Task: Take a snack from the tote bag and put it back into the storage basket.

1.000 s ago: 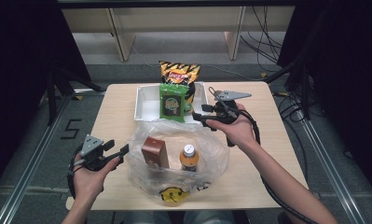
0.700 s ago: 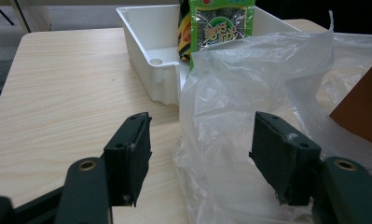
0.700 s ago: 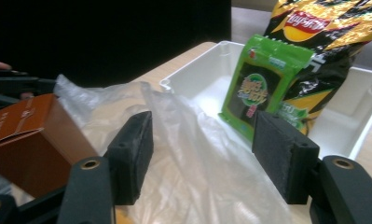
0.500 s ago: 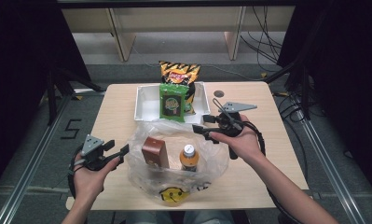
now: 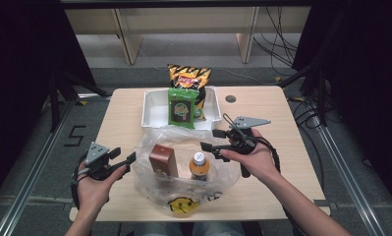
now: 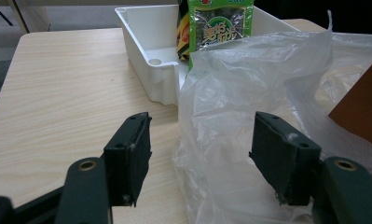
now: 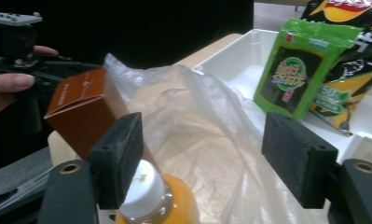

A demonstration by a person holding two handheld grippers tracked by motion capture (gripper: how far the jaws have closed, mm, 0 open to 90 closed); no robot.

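Brown box [image 5: 163, 160] and orange bottle [image 5: 199, 166] crowd the plastic bag [image 5: 183, 196]; bare table [image 5: 292, 123] beside it.

Clear plastic bag [image 6: 249, 116] edge between open jaws, white tray [image 6: 148, 51] beyond.

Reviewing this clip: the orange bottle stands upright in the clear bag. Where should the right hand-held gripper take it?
Probably at the white cap or neck of the orange bottle, from above through the bag's open mouth: it stands upright, film wraps its sides, and the brown box crowds one flank.
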